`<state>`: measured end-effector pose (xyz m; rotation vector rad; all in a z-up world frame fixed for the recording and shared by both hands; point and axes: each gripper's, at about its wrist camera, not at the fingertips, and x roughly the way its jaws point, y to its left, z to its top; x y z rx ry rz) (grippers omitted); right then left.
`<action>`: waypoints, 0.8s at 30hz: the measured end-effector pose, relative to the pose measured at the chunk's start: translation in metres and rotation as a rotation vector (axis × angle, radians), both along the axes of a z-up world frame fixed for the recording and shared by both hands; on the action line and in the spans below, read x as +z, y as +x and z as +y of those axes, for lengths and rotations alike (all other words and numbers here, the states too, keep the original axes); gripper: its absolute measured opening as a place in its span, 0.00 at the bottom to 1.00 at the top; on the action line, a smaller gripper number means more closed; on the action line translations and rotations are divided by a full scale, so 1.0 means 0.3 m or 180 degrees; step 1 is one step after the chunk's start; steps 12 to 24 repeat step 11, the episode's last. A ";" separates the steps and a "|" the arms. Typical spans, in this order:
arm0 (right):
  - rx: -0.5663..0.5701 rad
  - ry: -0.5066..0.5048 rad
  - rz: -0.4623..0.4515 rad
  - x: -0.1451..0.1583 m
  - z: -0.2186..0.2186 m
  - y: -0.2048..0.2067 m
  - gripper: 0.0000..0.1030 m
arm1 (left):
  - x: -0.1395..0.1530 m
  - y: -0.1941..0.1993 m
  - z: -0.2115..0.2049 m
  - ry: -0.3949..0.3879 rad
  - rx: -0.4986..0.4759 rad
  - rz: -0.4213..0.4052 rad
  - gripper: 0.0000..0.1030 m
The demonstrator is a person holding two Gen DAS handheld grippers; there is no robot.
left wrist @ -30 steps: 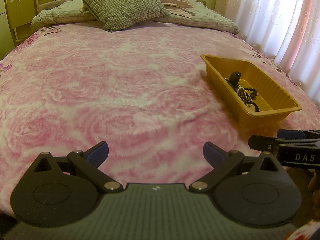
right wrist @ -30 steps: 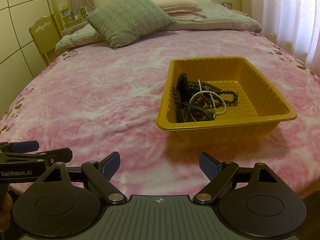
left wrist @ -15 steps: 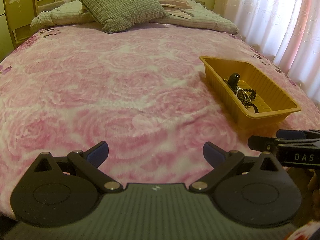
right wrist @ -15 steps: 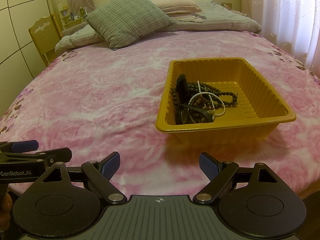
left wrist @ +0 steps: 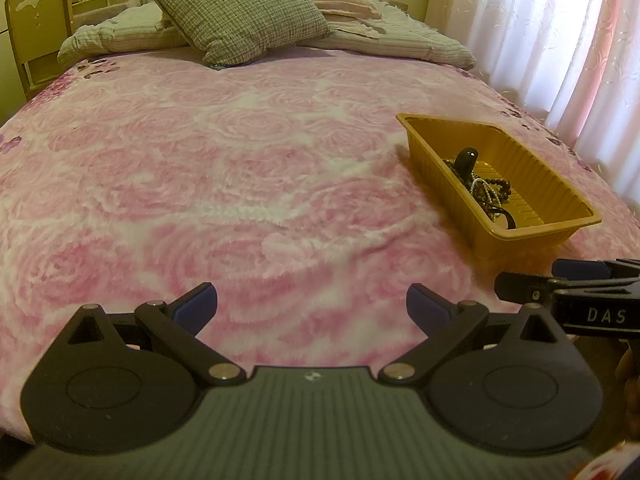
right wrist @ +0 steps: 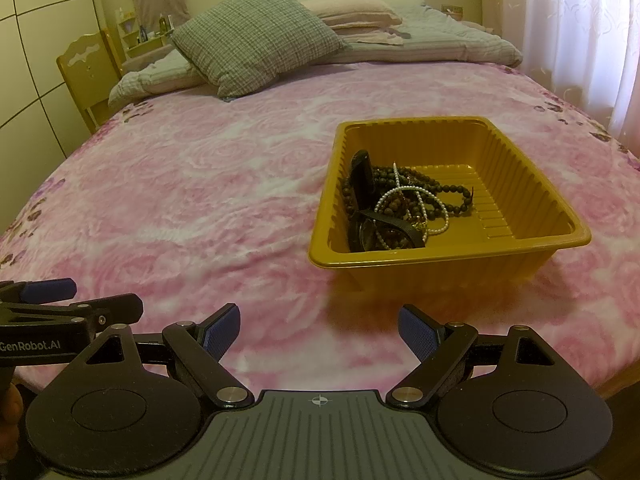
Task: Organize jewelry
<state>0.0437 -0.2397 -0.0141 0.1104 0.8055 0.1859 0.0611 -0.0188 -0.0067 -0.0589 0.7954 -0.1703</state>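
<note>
A yellow plastic tray (right wrist: 536, 168) sits on the pink rose bedspread (right wrist: 192, 184), ahead and slightly right of my right gripper (right wrist: 319, 332). A tangle of jewelry (right wrist: 404, 208) lies in its left part: dark bead strings, a white pearl string, and a black strap or case standing up. In the left wrist view the tray (left wrist: 544, 168) is far to the right with the jewelry (left wrist: 486, 188) in it. My left gripper (left wrist: 311, 306) is open and empty over the near bedspread. My right gripper is open and empty, short of the tray.
A checked green cushion (right wrist: 256, 48) and pillows (right wrist: 360, 10) lie at the head of the bed. A wooden chair (right wrist: 86, 72) stands at the far left. White curtains (right wrist: 580, 32) hang along the right side. The bed's near right edge (right wrist: 616, 376) drops off.
Both grippers have drifted slightly; the views sit a little lower and the tray appears marginally farther off. Both stay open and empty.
</note>
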 end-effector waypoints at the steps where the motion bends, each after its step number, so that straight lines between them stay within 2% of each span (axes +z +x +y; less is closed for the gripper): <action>1: 0.0002 0.0000 -0.0001 0.000 0.002 -0.002 0.83 | 0.001 -0.001 0.002 -0.0001 -0.0001 -0.0002 0.97; 11: 0.0003 -0.0001 0.0000 -0.001 0.000 0.002 0.83 | 0.012 0.003 0.004 -0.0012 0.0006 -0.0097 0.97; 24: 0.0003 -0.0001 0.0000 -0.001 0.000 0.002 0.83 | 0.012 0.003 0.004 -0.0012 0.0006 -0.0097 0.97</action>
